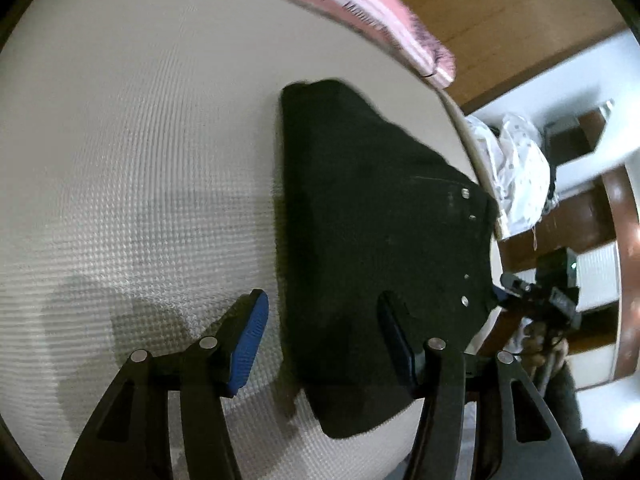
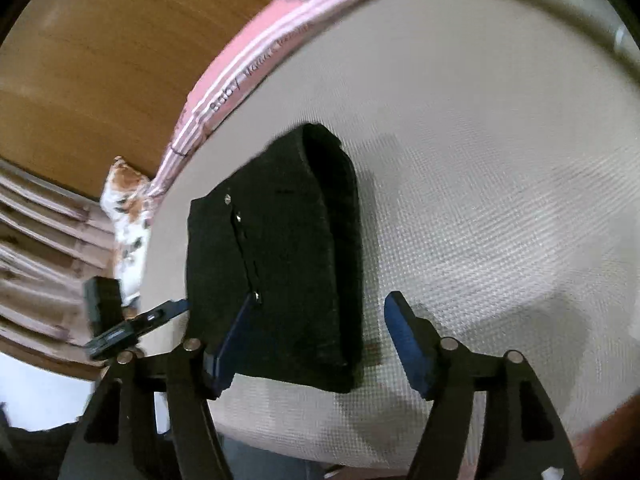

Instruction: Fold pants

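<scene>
Looks basically folded already, so best to just press and square the bundle gently, no yanking the top layer. White textured surface (image 1: pixel 120 152) spread wide under both tools. Black pants (image 1: pixel 360 248) in a compact stack dead ahead, partly between the fingers of each. Left tool (image 1: pixel 320 344) gaping wide, holding nothing. Right tool (image 2: pixel 320 344) same, wide and empty, hanging just over the near edge.

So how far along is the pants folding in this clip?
Nearly finished, it seems. The black pants already lie as a compact folded bundle on the white textured surface, rivets showing on top. Nothing is in hand: the left gripper and right gripper are both open above the bundle, holding no cloth. At most a final tidy or one more fold remains; the pictures do not settle which.
</scene>
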The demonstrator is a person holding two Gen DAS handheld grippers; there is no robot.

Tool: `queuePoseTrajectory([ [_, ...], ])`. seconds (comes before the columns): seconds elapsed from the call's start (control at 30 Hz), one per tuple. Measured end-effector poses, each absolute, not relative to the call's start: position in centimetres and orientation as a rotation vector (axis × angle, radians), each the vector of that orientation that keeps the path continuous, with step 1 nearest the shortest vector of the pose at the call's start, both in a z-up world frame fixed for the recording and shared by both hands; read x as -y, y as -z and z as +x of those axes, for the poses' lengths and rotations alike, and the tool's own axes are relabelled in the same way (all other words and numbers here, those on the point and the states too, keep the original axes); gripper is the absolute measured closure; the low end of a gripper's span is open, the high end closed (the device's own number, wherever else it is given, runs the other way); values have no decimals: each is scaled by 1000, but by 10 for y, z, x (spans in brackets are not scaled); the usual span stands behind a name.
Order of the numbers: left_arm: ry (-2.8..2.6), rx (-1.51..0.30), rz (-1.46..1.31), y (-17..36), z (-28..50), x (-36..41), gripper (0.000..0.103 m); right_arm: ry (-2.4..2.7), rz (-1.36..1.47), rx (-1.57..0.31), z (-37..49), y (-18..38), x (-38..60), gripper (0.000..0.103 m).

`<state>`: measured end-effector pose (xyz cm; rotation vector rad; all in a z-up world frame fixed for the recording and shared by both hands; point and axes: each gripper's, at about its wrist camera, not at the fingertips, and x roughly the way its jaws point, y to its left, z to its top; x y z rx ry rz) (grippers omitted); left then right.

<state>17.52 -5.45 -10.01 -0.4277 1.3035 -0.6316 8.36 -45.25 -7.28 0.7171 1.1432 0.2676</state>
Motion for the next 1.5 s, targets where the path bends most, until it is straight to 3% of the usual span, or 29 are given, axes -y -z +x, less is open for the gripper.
queuePoseTrajectory([
  [0.2, 666, -1327, -491, 105, 187, 57, 44, -343, 731, -1239, 104, 100, 457, 38],
  [0.73, 772, -1273, -609, 113, 204, 55, 45, -560, 800, -1204, 150, 120, 436, 38],
  [0.8, 752, -1256, -569, 111, 203, 60, 52, -541, 795, -1187, 149, 120, 433, 44],
  [0.87, 718, -1243, -495, 107, 200, 66, 62, -505, 790, -1178, 145, 120, 430, 61],
  [0.97, 680, -1240, -465, 103, 198, 69, 76, -456, 816, -1160, 137, 117, 430, 68],
  [1.1, 648, -1198, -400, 85, 191, 74, 84, -384, 759, -1136, 132, 95, 417, 75],
  [1.5, 579, -1093, -363, 30, 180, 2, 88, -380, 752, -1098, 142, 47, 349, 79],
])
